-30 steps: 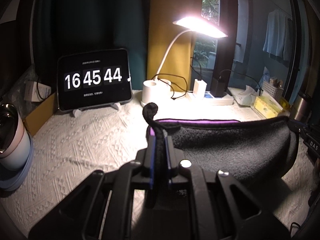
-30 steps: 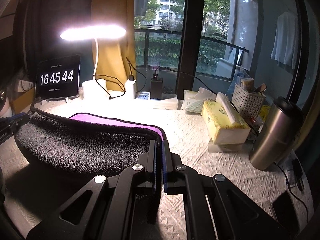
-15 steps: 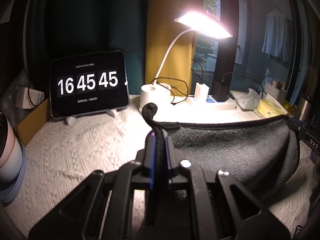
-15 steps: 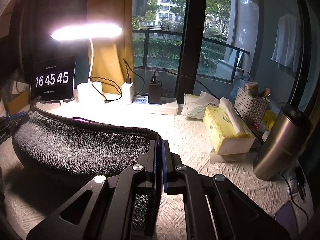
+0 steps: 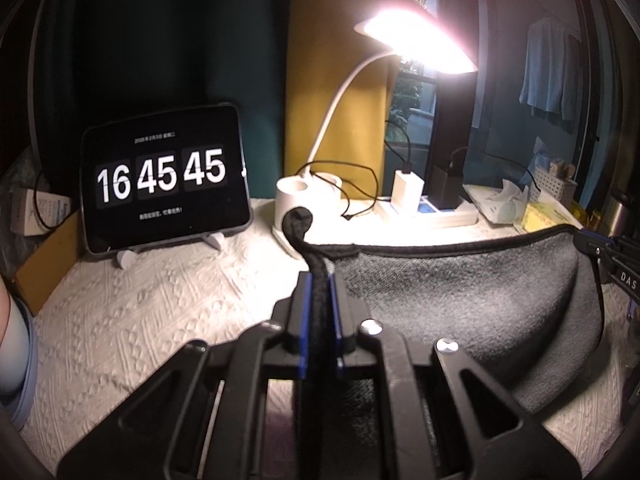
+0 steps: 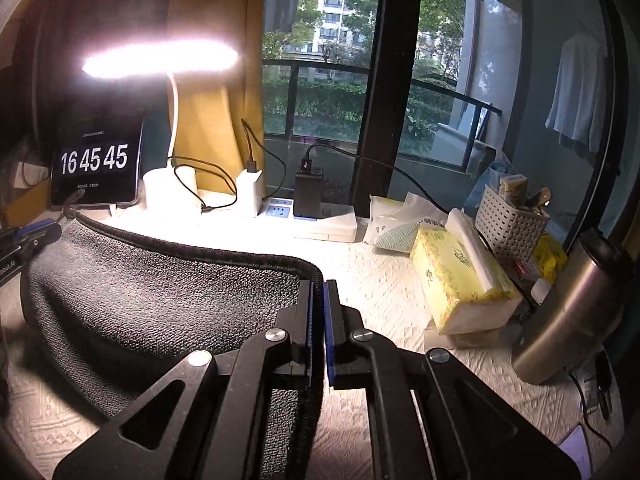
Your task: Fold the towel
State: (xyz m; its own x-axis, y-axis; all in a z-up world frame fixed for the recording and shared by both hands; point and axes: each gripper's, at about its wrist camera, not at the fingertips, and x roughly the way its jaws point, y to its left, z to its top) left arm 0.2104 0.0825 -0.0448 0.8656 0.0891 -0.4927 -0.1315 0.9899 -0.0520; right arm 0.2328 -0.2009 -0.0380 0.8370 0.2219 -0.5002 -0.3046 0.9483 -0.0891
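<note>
The left gripper [image 5: 319,280] and the right gripper [image 6: 319,286] each pinch one towel [image 6: 160,300] corner, lifting the edge above the counter [image 5: 160,300] for folding.

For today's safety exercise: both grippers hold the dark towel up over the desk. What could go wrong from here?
1. The left gripper pinches only a thin corner of the towel; it may slip out.
2. The right gripper also grips just the hem, so the fold could land crooked.
3. Carried forward, the sagging towel could snag the lamp and its cable.
</note>
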